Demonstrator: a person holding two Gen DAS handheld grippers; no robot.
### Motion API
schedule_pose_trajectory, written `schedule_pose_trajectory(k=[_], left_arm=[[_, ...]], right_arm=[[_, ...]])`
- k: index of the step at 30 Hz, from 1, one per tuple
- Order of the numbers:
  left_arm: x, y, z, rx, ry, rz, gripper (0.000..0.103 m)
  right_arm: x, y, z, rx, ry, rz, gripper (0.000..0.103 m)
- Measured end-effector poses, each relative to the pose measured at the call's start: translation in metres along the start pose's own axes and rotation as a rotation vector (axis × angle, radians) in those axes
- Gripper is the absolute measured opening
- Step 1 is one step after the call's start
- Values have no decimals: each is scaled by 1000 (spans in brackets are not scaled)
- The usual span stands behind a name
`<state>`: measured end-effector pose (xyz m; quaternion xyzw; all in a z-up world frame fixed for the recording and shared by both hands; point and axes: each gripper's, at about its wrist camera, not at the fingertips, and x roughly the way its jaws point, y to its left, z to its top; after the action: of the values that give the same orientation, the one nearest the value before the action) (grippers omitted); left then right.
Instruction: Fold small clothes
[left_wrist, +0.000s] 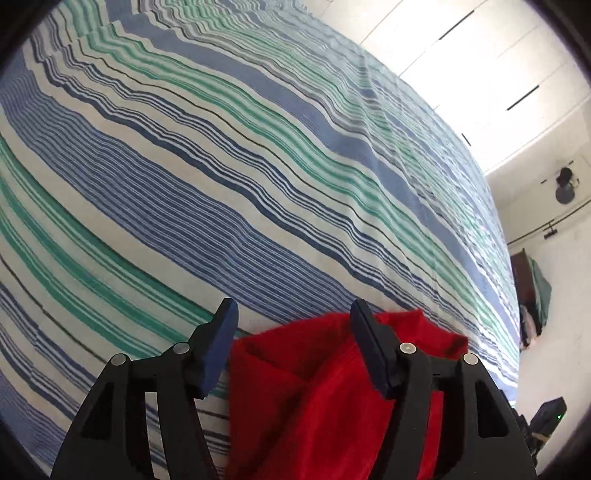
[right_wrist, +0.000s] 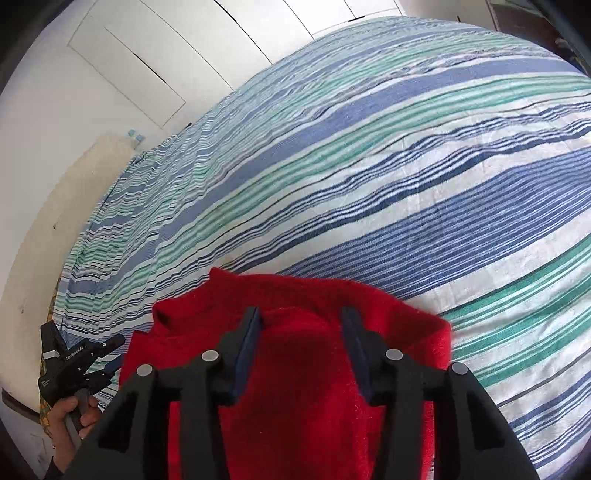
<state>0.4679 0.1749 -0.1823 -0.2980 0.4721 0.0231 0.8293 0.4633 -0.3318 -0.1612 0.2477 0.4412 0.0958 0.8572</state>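
On the left, the left gripper (left_wrist: 293, 314) hangs over the near edge of the striped bedsheet (left_wrist: 258, 166) with its jaws standing apart. The red garment (left_wrist: 325, 387) lies below and between them, its folded top edge bunched near the right finger, but neither pad presses on the cloth, so this claw holds nothing. In the right wrist view that same gripper appears at the lower left, carried in a person's hand (right_wrist: 72, 421), just beside the garment's left side.

Further right, the right gripper (right_wrist: 301, 315) is also parted, its two fingers straddling the middle of the red garment without pinching it. The garment rests on the sheet near the bed's near edge, already doubled over so that a thick rounded fold faces away from the cameras; its far edge looks uneven, with a corner poking up at the left.

By my judgement a fold is just laid down and let go, and the step in hand is releasing and checking it. The next move likely calls for picking two fresh corners or one side edge, pinching only the upper layers, and carrying them across evenly so the soft knit does not slide or bunch.
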Motion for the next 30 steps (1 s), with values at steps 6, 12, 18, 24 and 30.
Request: schedule_pose_trajectory(k=[6, 12, 18, 24, 30], left_arm=[[-49, -1, -73, 207, 15, -40, 88], [-76, 48, -164, 256, 103, 94, 82], [-129, 79, -213, 235, 64, 66, 93], [-120, 89, -239, 322, 38, 100, 94], [-133, 61, -216, 276, 38, -6, 93]], right_arm=[[-60, 43, -41, -303, -13, 85, 50], [-53, 2, -146, -472, 266, -91, 50], [-152, -10, -161, -359, 46, -66, 74], [-165, -64, -217, -178, 102, -190, 78], [-161, -65, -219, -205, 77, -209, 83]])
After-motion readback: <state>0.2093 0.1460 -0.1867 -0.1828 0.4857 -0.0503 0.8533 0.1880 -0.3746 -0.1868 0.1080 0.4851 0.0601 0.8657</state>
